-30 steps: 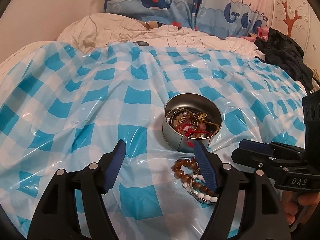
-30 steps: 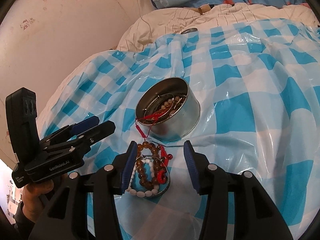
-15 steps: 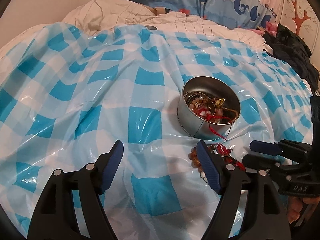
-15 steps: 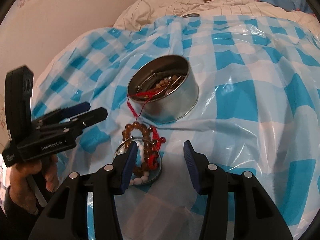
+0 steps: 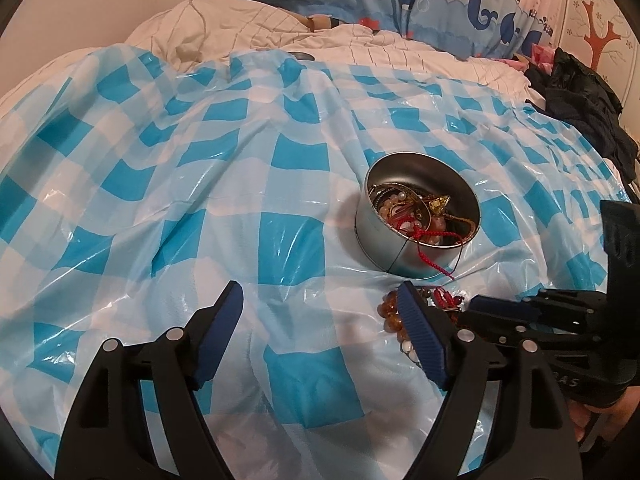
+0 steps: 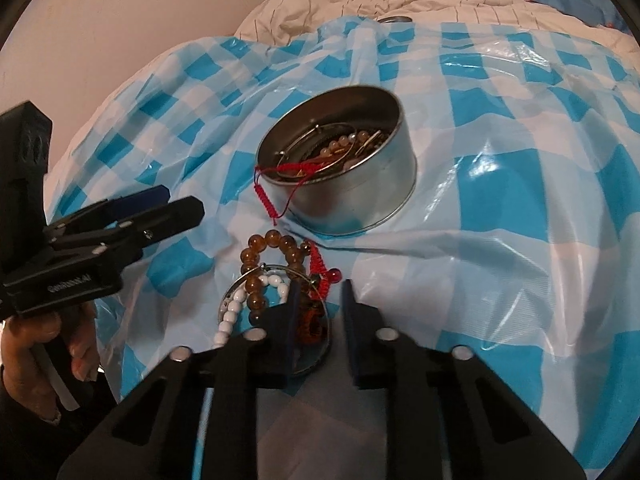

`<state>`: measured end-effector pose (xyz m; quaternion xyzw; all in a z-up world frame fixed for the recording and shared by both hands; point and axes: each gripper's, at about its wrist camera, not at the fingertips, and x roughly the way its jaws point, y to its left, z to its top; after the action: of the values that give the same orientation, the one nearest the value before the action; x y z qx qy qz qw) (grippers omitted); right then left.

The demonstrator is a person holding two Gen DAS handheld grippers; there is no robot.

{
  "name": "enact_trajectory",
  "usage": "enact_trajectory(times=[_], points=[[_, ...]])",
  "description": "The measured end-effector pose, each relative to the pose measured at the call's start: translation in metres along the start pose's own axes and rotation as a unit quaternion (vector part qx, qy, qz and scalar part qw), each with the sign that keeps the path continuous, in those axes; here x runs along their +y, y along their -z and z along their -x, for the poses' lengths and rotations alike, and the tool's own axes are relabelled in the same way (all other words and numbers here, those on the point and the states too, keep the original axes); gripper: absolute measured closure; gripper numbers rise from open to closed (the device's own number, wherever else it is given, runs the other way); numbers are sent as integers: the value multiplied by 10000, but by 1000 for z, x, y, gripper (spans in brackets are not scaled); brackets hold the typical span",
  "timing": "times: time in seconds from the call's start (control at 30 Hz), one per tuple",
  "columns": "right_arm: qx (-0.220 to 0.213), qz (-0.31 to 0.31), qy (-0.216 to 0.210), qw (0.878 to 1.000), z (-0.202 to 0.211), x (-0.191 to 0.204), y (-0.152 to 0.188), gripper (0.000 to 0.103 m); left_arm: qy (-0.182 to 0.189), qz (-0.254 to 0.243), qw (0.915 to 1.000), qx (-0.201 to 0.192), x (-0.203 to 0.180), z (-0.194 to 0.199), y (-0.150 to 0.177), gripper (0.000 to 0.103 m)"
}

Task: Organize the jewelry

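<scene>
Several pieces are already gathered in the round tin (image 6: pixel 352 184) ahead of the right gripper (image 6: pixel 318 304), whose jaws, slightly apart and clamped on nothing, straddle the bracelet pile (image 6: pixel 280 280) left outside, while the left gripper (image 5: pixel 320 320) is held wide apart.

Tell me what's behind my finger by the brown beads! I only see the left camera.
Observer: A round silver lid lies there, with the brown beads draped over its rim.
Operator: Is the other gripper grabbing them?
Observer: No. The right gripper is open, with its fingers on either side of a red cord at the lid's right edge.
</scene>
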<state>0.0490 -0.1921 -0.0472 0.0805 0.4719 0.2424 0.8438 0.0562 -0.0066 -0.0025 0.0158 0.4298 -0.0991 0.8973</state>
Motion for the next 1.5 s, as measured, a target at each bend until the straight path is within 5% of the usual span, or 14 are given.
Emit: enact_trajectory(times=[0.2,0.63,1.07,1.1,1.13,1.2,1.27,1.5], points=[[-110,208,131,9996,13,6,1,99,-15,22,10000,-2,2,0,-1,28],[-525,-87,124,9985,67,-13,7,103,32,103,9999,41,7,-1,1,28],[-274,-202,-111,9994,18,-6,-5,101,133,121,9998,83,5,-3,4,27],[-268,-152,-116,9995,15,-4,-7,86,133,130,9998,80,6,-3,4,27],[-280,-121,-126,9995,14,-3,-9,49,134,137,9998,79,6,-3,4,27],[-482,114,35,9988,15,7,-11,36,135,145,9998,82,6,-3,3,27],[-471,376,106,9981,13,15,-12,36,138,131,9998,79,6,-3,4,27],[-110,394,368,9985,-1,7,-9,69,141,86,9998,100,4,-5,3,27]])
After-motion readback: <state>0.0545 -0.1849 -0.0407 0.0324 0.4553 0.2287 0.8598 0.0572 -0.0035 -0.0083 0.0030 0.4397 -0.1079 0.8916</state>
